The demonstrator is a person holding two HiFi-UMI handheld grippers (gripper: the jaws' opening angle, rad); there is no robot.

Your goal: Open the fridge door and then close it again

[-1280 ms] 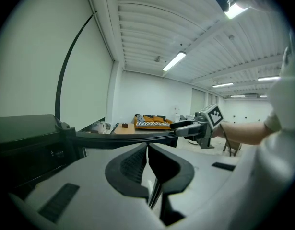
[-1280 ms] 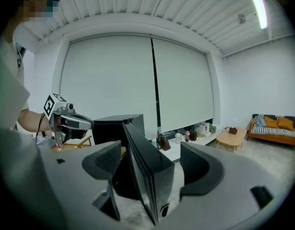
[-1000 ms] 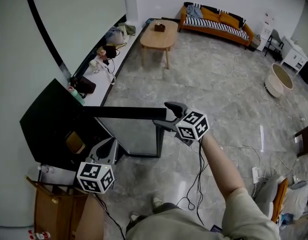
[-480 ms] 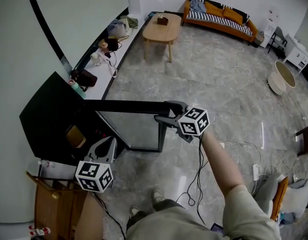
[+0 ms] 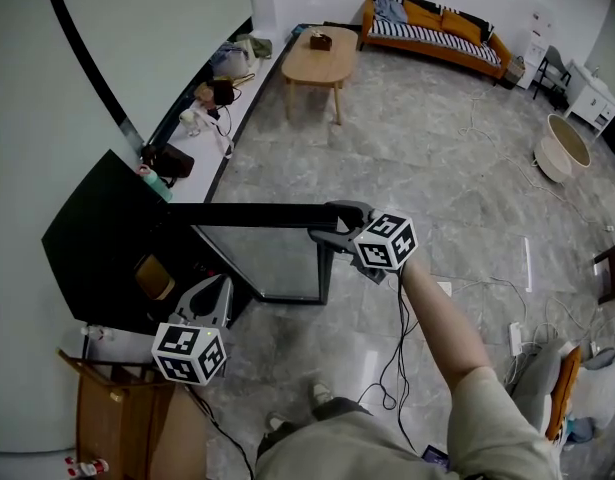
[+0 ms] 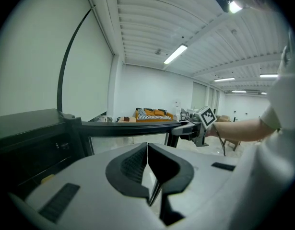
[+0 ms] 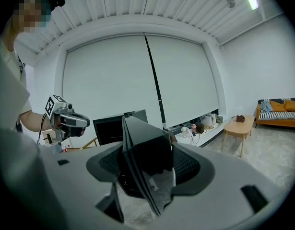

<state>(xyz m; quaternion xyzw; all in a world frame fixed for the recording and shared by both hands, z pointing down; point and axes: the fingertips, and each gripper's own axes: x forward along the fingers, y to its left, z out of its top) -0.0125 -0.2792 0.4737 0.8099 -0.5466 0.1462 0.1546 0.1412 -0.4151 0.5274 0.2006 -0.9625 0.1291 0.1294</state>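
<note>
Head view looks down on a black fridge at about 9 o'clock, its fridge door swung wide open so that the top edge runs as a dark bar from the cabinet toward the centre of the frame. The right gripper sits at the free end of that bar, just right of centre, with the person's bare forearm trailing back toward 5 o'clock. Its jaws have just been closing, and the door's free edge stands between them. In the right gripper view the dark slab fills the gap from pad to pad, so the grip is on the door itself. The left gripper hangs low at about 8 o'clock, close beside the open fridge cabinet and apart from the door. Its own view shows the two jaws pressed together with nothing between them, pointing across the door's top edge toward the other gripper at 1 o'clock. Farther off on the grey stone floor, a wooden coffee table stands at 12 o'clock and an orange sofa at 1 o'clock. A cluttered ledge runs along the wall at 11 o'clock.
</note>
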